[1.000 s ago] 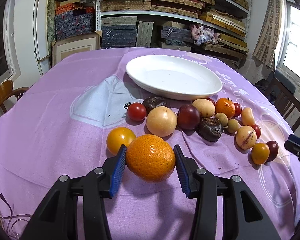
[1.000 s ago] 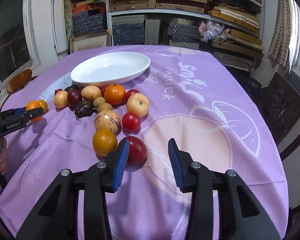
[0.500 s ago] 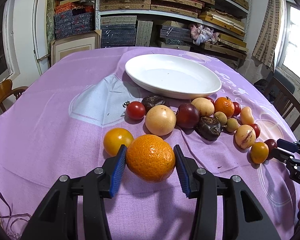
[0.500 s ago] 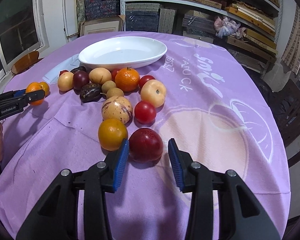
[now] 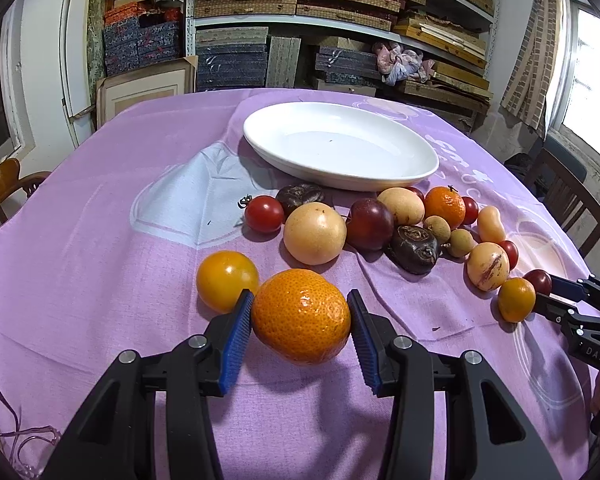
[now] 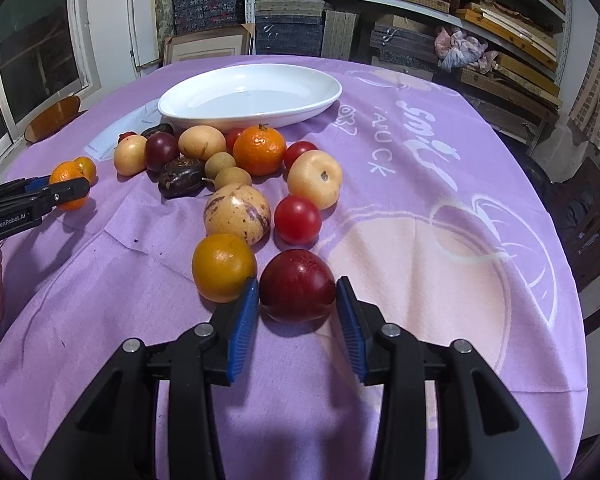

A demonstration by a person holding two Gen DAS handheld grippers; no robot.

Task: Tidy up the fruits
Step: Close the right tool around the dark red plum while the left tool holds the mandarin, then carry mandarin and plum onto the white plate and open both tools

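Note:
My left gripper [image 5: 300, 316] is shut on a large orange mandarin [image 5: 301, 315], which rests on the purple tablecloth next to a yellow-orange fruit [image 5: 226, 280]. My right gripper [image 6: 297, 308] stands open around a dark red plum [image 6: 297, 285], its blue pads close to both sides; a thin gap shows at the right pad. An empty white oval dish [image 5: 404, 172] sits beyond a cluster of mixed fruits [image 5: 380, 224]. The dish [image 6: 316, 104] and the cluster [image 6: 236, 184] also show in the right wrist view, where the left gripper [image 6: 66, 190] holds the mandarin at far left.
A yellow-orange fruit [image 6: 223, 266] lies just left of the right gripper's left pad. Wooden chairs [image 5: 568, 204] stand around the round table. Shelves of stacked boxes [image 5: 300, 20] fill the back wall. The right gripper [image 5: 556, 300] shows at the left view's right edge.
My right gripper has moved forward and left until the red plum sits between its pads. My left gripper has stayed on the mandarin with almost no movement.

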